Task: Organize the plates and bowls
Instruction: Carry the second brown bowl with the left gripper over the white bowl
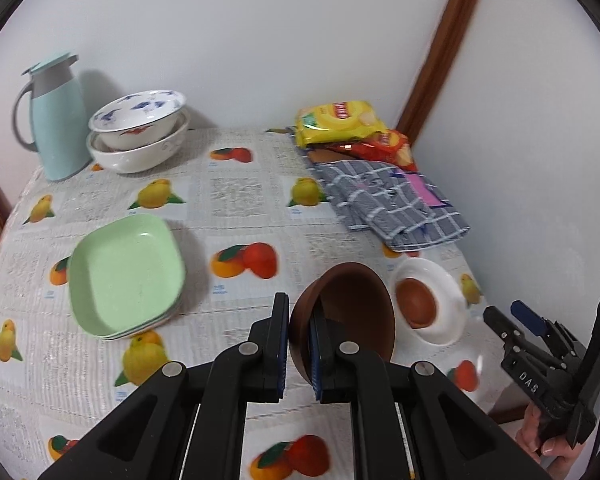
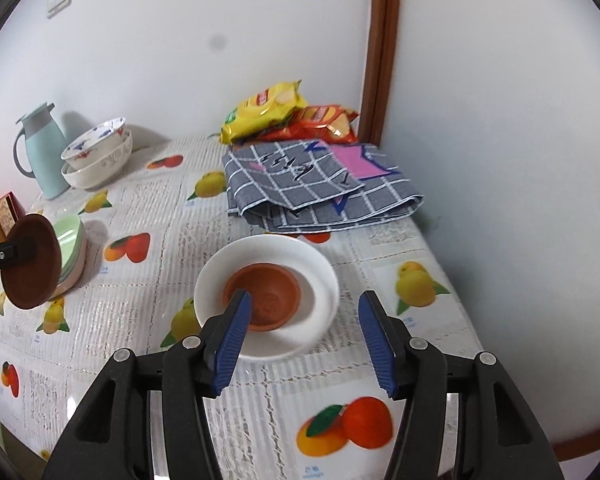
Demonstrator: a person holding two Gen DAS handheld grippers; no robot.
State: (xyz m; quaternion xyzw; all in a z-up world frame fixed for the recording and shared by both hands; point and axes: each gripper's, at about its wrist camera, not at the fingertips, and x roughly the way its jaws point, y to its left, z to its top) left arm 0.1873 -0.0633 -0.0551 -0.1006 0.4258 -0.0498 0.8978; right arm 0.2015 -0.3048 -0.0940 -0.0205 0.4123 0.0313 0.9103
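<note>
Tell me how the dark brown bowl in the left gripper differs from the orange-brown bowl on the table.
The dark brown bowl is lifted off the table, tipped on its side, its rim clamped by the left gripper; the orange-brown bowl sits upright inside the white bowl, untouched. The held one is darker and looks larger, though the fisheye may exaggerate that. The right gripper hangs open above the nested pair. Both bowls are round, plain and empty.

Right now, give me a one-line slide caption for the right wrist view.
Open right gripper hovers over a small brown bowl nested in a white bowl.
</note>
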